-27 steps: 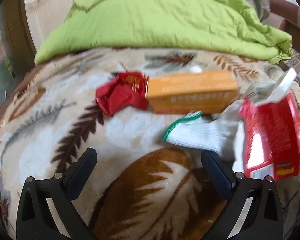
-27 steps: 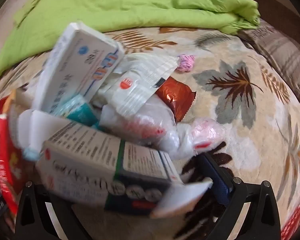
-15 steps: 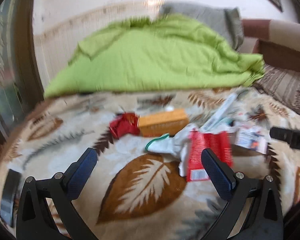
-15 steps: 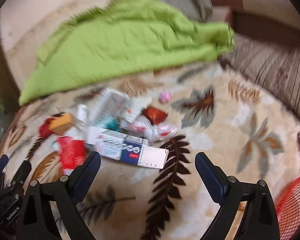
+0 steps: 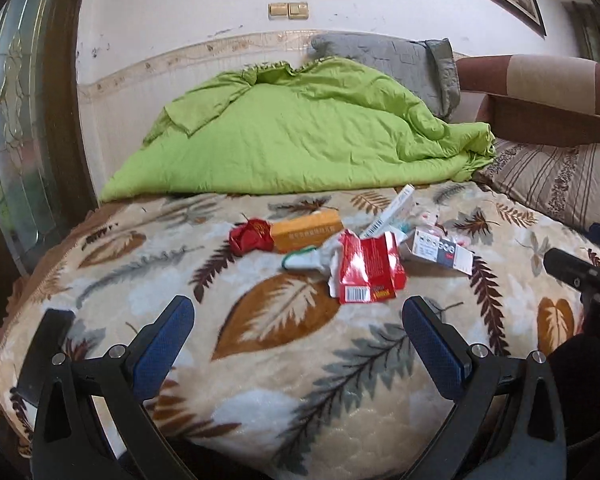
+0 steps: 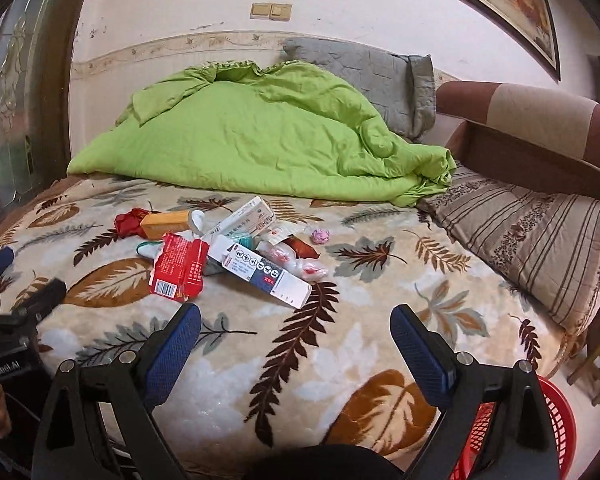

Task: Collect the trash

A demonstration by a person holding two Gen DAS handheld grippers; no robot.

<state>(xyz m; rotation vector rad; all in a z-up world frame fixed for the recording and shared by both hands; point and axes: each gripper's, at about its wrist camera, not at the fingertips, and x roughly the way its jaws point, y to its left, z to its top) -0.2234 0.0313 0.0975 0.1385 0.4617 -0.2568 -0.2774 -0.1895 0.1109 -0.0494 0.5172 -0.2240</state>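
Both grippers, left (image 5: 298, 328) and right (image 6: 295, 336), jaws spread, empty, low in frame. Trash pile (image 6: 228, 248) mid-bed (image 6: 380, 320); red basket (image 6: 556, 420) lower right.

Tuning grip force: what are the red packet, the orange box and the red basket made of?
Red packet: thin glossy plastic film, probably; it is crumpled, torn open and shiny. Orange box: matte paperboard, by its flat faces and crisp edges. Red basket: rigid moulded plastic, by its open lattice wall.
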